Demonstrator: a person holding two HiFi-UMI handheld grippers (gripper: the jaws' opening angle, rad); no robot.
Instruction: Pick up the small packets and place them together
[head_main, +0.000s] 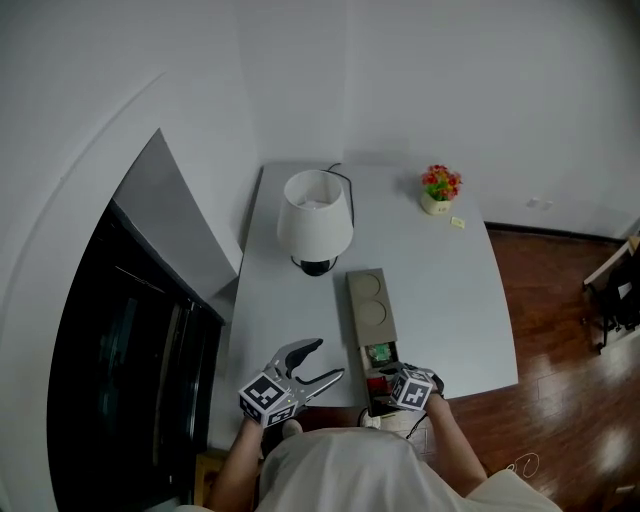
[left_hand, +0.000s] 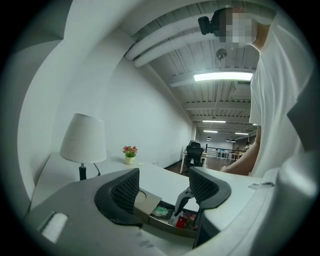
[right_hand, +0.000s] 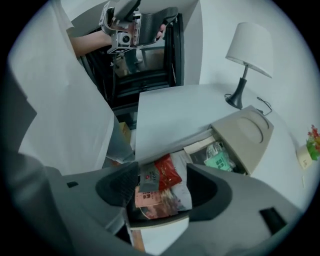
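Right gripper view shows the small packets (right_hand: 155, 197), red and pink, piled in the tray's (right_hand: 250, 135) end compartment at the table's (head_main: 440, 290) near edge. They lie between the right gripper's (right_hand: 161, 172) parted jaws. A green packet (right_hand: 218, 161) lies one compartment along. The left gripper (head_main: 330, 360) hovers beside the tray, jaws wide apart and empty.

Packets (right_hand: 162, 177) in near end of tray (head_main: 367, 300), lamp (head_main: 315, 222) behind, plant (head_main: 440, 186) far right.

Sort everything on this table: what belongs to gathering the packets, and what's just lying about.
For the job:
red packets
green packet
compartment tray holding them
right gripper, jaws either side of the red packets

Lying about:
lamp
flower pot
small yellowish item
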